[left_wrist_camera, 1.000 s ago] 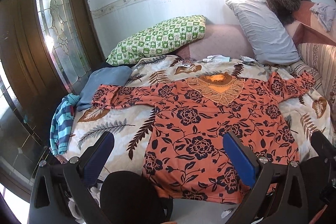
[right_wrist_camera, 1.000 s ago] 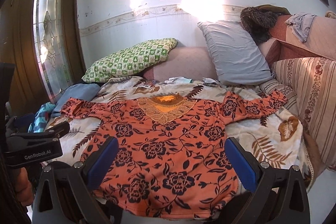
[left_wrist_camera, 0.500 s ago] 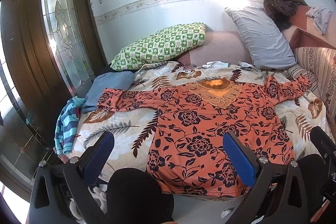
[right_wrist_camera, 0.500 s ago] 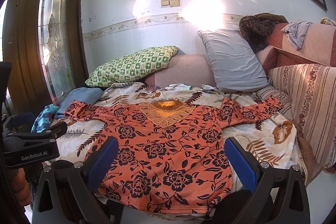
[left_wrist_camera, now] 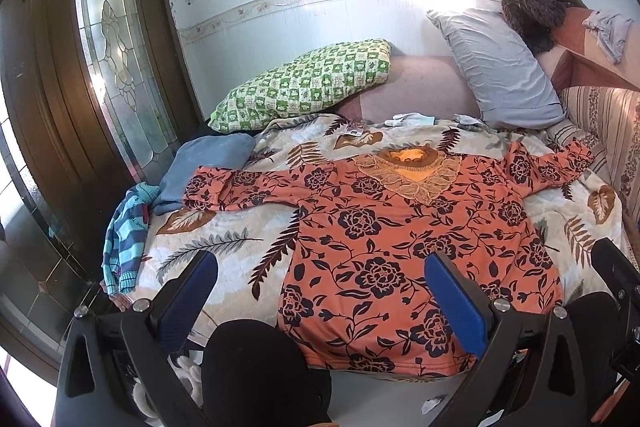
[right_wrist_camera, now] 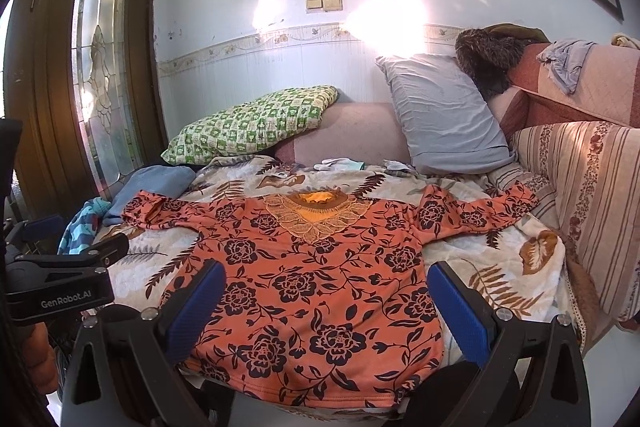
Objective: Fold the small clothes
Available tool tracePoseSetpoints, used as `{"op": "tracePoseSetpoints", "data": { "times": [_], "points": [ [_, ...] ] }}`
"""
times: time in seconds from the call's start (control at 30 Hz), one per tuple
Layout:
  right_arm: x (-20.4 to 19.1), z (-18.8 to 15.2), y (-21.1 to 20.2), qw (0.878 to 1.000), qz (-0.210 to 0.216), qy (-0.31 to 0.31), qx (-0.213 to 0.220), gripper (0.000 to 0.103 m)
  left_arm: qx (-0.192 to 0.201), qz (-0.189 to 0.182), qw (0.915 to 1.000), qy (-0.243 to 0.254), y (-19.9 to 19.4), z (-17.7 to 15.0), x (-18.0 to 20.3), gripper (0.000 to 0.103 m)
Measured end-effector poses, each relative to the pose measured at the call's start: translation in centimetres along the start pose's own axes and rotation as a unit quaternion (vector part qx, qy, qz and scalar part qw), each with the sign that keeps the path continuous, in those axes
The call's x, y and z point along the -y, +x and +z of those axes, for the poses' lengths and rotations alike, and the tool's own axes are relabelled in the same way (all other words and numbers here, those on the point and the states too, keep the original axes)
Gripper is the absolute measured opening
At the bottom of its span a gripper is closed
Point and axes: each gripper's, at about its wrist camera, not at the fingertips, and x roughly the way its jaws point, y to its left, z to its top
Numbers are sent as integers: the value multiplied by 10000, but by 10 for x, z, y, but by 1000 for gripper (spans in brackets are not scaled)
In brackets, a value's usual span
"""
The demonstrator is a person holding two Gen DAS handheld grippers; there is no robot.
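Note:
An orange long-sleeved top with dark flowers and a lace collar [left_wrist_camera: 400, 235] [right_wrist_camera: 320, 267] lies spread flat on the leaf-print bedcover [left_wrist_camera: 224, 239], both sleeves out, hem at the near edge. My left gripper [left_wrist_camera: 320, 291] is open and empty, held back from the hem toward its left side. My right gripper [right_wrist_camera: 326, 295] is open and empty, held back before the middle of the hem. The left gripper's body [right_wrist_camera: 60, 287] shows at the left of the right wrist view.
A folded blue cloth [left_wrist_camera: 204, 163] and a striped blue garment [left_wrist_camera: 128, 227] lie at the bed's left edge. A green checked pillow [left_wrist_camera: 304, 87] and a grey pillow [left_wrist_camera: 496, 67] lean at the back. A striped sofa cushion [right_wrist_camera: 592, 195] is at right. A wooden door [left_wrist_camera: 60, 87] stands at left.
Both grippers have pulled back and tilted up, so the top sits lower and farther in both views. The top has not moved.

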Motion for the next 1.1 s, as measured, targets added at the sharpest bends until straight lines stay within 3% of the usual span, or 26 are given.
{"op": "tracePoseSetpoints", "data": {
  "times": [0.93, 1.1],
  "points": [
    [14, -4, 26, 9996, -87, 216, -160, 102, -194, 2, 9998, 109, 29, 2, 8, 103],
    [45, 9, 38, 9984, -471, 312, -40, 102, -316, -423, 9984, 218, 54, 16, 20, 103]
  ]
}}
